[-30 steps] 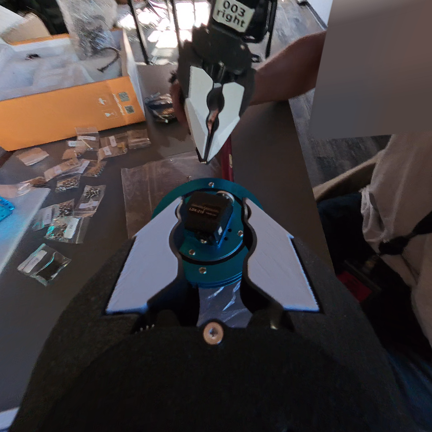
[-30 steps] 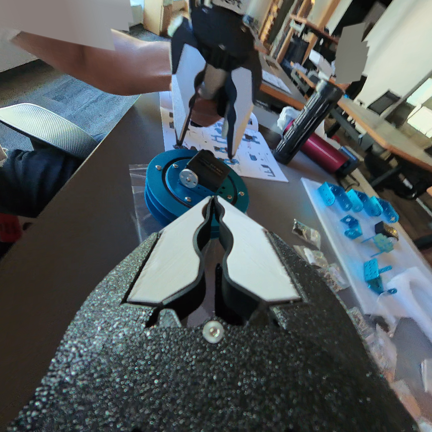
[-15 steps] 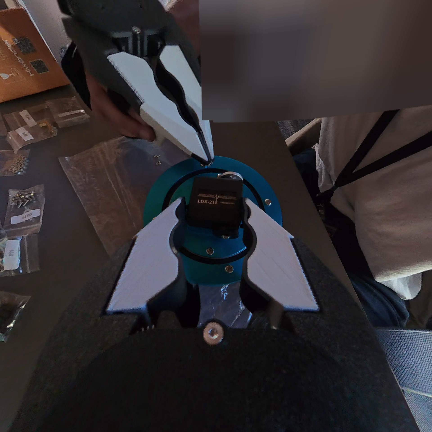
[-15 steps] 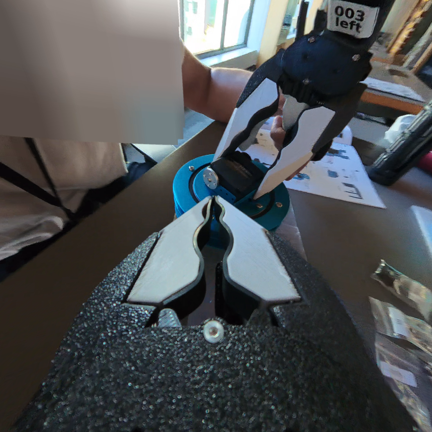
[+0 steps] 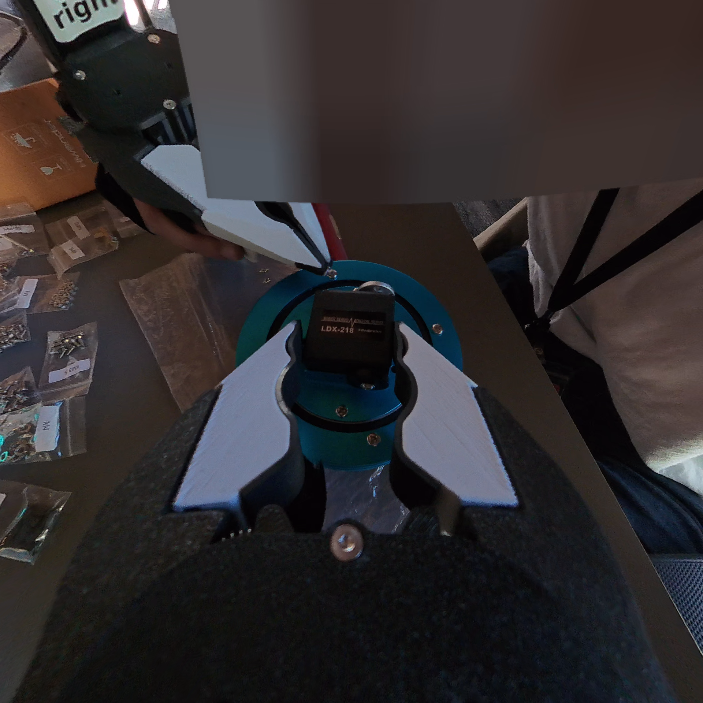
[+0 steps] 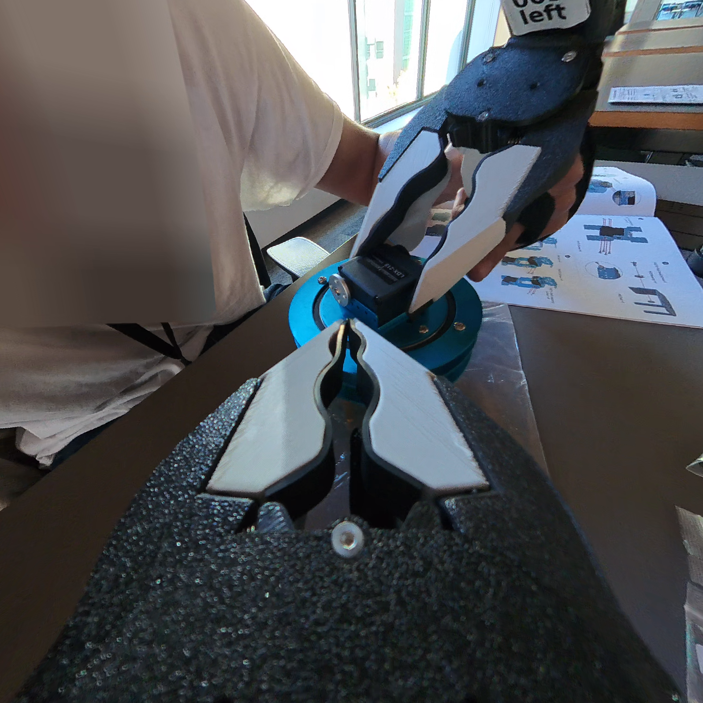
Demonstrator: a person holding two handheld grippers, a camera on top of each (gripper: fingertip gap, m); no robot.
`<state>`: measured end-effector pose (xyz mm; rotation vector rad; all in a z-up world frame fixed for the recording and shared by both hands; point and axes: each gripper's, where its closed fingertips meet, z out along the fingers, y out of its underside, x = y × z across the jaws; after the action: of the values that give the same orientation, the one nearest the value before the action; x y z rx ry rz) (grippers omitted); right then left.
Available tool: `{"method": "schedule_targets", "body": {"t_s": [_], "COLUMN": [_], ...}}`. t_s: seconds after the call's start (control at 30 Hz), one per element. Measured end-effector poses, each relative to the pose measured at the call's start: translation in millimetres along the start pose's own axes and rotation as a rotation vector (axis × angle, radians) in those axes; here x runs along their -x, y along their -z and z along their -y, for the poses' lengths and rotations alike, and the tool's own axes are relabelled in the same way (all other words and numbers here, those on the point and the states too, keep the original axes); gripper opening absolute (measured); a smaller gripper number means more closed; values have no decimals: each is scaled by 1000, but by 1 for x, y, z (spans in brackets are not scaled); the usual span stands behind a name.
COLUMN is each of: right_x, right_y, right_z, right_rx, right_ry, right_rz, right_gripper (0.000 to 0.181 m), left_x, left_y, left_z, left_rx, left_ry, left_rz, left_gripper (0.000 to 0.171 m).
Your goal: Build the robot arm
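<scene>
A black servo point(image 5: 348, 334) stands in the middle of a round blue base point(image 5: 430, 304) on a dark table. My left gripper point(image 5: 346, 327) is shut on the servo, one finger on each side. In the right wrist view the left gripper point(image 6: 388, 279) comes down onto the servo point(image 6: 380, 281) from above. My right gripper point(image 6: 348, 323) is shut, with its tips low at the near rim of the blue base point(image 6: 304, 315). In the left wrist view the right gripper point(image 5: 321, 266) tips touch a small screw point(image 5: 331, 272) on the ring's far edge.
A clear plastic bag point(image 5: 182, 315) lies under the base. Several small bags of screws point(image 5: 68, 353) and an orange box point(image 5: 38, 159) are to the left. A printed sheet point(image 6: 608, 266) lies behind. A person in a white shirt point(image 6: 228, 152) sits at the table edge. A red rod point(image 5: 328, 228) shows behind the right fingers. The tips of both grippers are at nearly the same place.
My right gripper has come down from above the table until its shut tips reach the screw on the ring. My left gripper has stayed on the servo. Both views have swung round.
</scene>
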<state>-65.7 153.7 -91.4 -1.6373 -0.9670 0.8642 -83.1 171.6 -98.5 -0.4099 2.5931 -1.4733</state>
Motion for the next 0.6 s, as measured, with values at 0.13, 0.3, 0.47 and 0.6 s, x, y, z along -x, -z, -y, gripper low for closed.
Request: {"method": "schedule_targets", "body": {"t_s": [0.13,0.3,0.47,0.6], "right_x": [-6,-6,-5,-7], "right_y": [0,-2,-1,-2], "right_z": [0,-1,-1,-3], "right_rx": [30,33,30,34], "right_ry": [31,16,25,17], "right_rz": [4,50,53,55], "right_gripper": [0,0,0,0], "left_x": [1,2,0,0], "left_y": [0,1,0,0], "left_z": [1,6,3,3], "left_rx": [-25,-55,-44,-50], "left_ry": [0,-22,-30,-6], "left_rz": [-14,14,20,8], "left_gripper": [46,47,47,47]}}
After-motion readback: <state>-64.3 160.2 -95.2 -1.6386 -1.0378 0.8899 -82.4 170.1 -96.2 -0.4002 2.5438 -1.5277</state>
